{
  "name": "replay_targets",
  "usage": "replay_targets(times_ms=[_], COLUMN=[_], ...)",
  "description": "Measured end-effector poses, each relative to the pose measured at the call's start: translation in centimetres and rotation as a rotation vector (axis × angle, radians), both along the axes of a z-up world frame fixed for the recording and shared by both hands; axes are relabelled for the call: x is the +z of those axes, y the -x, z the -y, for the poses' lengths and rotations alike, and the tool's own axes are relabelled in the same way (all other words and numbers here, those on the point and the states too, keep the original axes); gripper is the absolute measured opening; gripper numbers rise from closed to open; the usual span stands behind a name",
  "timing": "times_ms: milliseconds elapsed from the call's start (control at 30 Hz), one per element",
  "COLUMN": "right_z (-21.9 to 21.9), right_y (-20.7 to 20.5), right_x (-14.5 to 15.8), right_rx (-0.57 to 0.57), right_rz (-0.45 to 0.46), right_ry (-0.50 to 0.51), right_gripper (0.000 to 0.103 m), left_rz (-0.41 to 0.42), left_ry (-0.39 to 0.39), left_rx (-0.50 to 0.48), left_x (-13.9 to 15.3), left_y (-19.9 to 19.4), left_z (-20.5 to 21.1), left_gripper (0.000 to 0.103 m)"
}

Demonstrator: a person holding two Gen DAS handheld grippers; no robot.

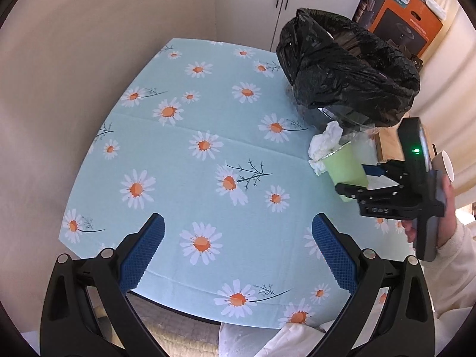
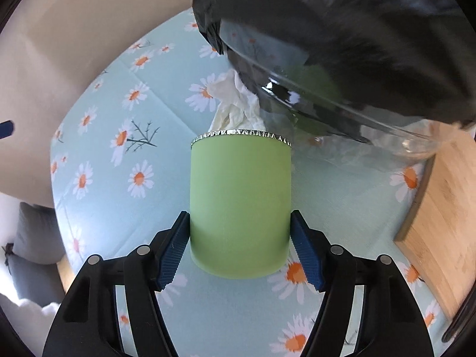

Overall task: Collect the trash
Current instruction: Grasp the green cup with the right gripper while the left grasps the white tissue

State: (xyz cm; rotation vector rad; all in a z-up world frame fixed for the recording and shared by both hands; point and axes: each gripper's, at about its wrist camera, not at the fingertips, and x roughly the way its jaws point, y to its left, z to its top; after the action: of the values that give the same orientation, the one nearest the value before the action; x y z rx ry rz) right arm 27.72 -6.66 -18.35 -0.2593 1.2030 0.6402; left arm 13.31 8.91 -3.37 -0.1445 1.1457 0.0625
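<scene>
A pale green cup (image 2: 239, 205) with a crimped foil rim is clamped between the pads of my right gripper (image 2: 239, 247); it also shows in the left wrist view (image 1: 346, 168), held just above the table. A crumpled white tissue (image 1: 324, 144) lies on the cloth beside the cup, also in the right wrist view (image 2: 235, 107). The bin lined with a black bag (image 1: 348, 68) stands just beyond, close above the cup in the right wrist view (image 2: 342, 29). My left gripper (image 1: 238, 250) is open and empty over the near part of the table.
The table wears a light blue daisy cloth (image 1: 184, 148). A wooden board (image 2: 440, 229) lies at the right edge. An orange and black box (image 1: 407, 20) stands behind the bin. Walls close off the left and back.
</scene>
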Motion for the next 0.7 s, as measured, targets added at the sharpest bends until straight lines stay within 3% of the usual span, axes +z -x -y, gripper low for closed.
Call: replay_targets(times_ms=[300, 700], right_z=[2.8, 8.1], right_y=[1.4, 4.2], right_x=[2.7, 5.2], right_rx=[-0.059, -0.205], right_rz=[0.030, 0.057], right_ry=[-0.013, 0.002], right_gripper=[0.063, 0.064], left_rz=[-0.008, -0.042], left_ry=[0.003, 0.020], left_rx=[-0.091, -0.279], left_x=[-0.3, -2.8], left_y=[-1.8, -5.1], left_z=[1.6, 6.1], left_gripper=[0.097, 0.097])
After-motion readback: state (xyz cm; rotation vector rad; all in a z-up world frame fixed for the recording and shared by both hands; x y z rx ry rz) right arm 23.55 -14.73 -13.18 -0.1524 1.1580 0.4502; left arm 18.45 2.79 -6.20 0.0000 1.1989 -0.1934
